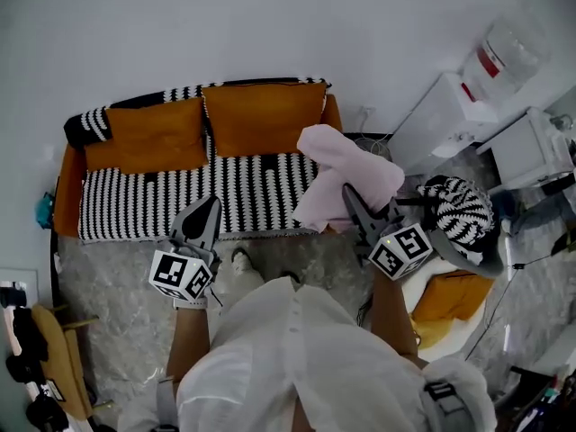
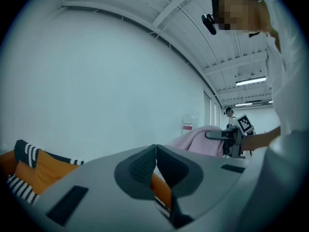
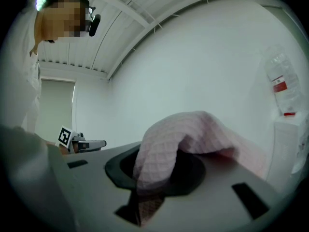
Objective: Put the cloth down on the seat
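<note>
A pink cloth (image 1: 346,174) hangs over the right end of the sofa seat (image 1: 144,201), which has a black-and-white striped cover. My right gripper (image 1: 349,194) is shut on the cloth. In the right gripper view the cloth (image 3: 193,129) drapes over the jaws of the right gripper (image 3: 154,178) and fills the gap between them. My left gripper (image 1: 211,203) hovers at the seat's front edge, shut and empty. In the left gripper view the left gripper (image 2: 156,151) has its pads touching, and the cloth (image 2: 195,140) shows beyond them to the right.
Two orange cushions (image 1: 148,133) lean on the sofa back. A white water dispenser (image 1: 450,106) with a bottle stands at the right. A black-and-white patterned bundle (image 1: 463,210) and an orange cushion (image 1: 450,300) lie beside the sofa's right end. A white wall rises behind.
</note>
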Demonstrator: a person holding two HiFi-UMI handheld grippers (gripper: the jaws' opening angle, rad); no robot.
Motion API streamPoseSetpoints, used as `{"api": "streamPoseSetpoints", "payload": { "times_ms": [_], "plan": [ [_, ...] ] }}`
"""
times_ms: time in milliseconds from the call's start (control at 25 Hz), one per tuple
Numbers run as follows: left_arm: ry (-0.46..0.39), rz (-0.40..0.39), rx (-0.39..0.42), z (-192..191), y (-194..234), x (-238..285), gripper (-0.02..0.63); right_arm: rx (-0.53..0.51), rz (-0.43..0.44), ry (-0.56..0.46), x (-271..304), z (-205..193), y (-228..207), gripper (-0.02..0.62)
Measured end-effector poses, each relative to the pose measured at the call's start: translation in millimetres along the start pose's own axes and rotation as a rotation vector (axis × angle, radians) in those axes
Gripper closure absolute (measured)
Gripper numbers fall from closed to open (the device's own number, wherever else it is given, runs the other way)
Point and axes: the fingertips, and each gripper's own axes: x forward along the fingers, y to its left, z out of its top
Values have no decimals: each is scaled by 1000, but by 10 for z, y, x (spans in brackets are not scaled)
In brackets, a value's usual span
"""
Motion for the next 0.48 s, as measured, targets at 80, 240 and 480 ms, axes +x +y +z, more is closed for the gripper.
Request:
{"api": "streamPoseSetpoints", "payload": {
  "times_ms": [80, 240, 480],
  "plan": [
    [4, -8, -7, -7, 126, 44, 591, 5, 3, 9, 151, -25, 23, 500],
    [10, -14, -31, -43, 441, 162, 591, 17, 26, 36, 520, -108, 76, 500],
    [-1, -23, -42, 35, 1008, 388, 591, 27, 68, 83, 1303, -233, 150, 499]
  ]
}}
